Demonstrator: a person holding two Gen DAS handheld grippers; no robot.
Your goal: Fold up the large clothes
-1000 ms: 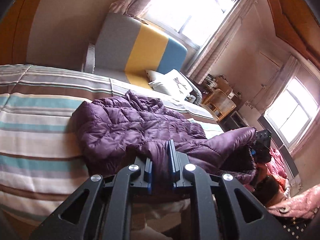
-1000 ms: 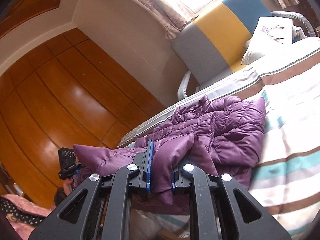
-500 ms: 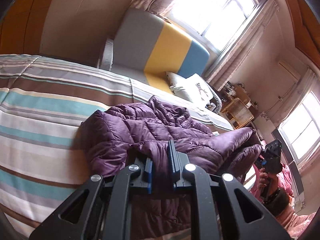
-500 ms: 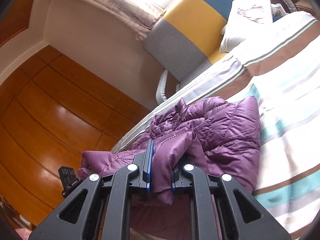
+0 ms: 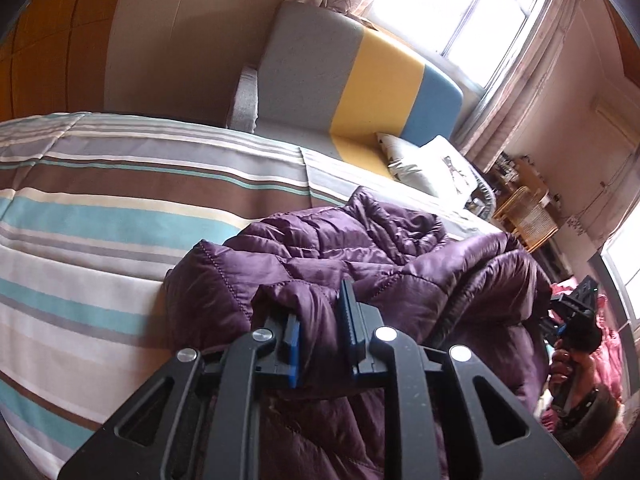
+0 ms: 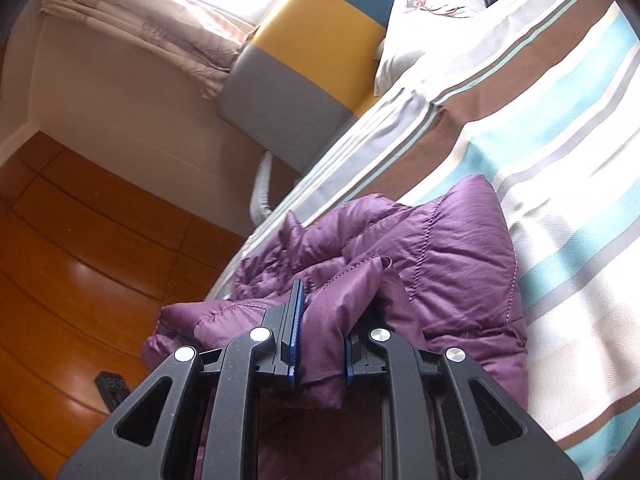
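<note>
Gripping puffy, slippery purple jacket hem lower centre: left gripper easing, right gripper clamped; best pinched along stitched edge.

The right tool pinches a fold of the purple jacket. Beyond it the jacket lies on the striped bed. A pillow sits far ahead.

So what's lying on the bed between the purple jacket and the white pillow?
Only bare striped bedspread separates the purple jacket from the white pillow, clearest in the right wrist view.
</note>
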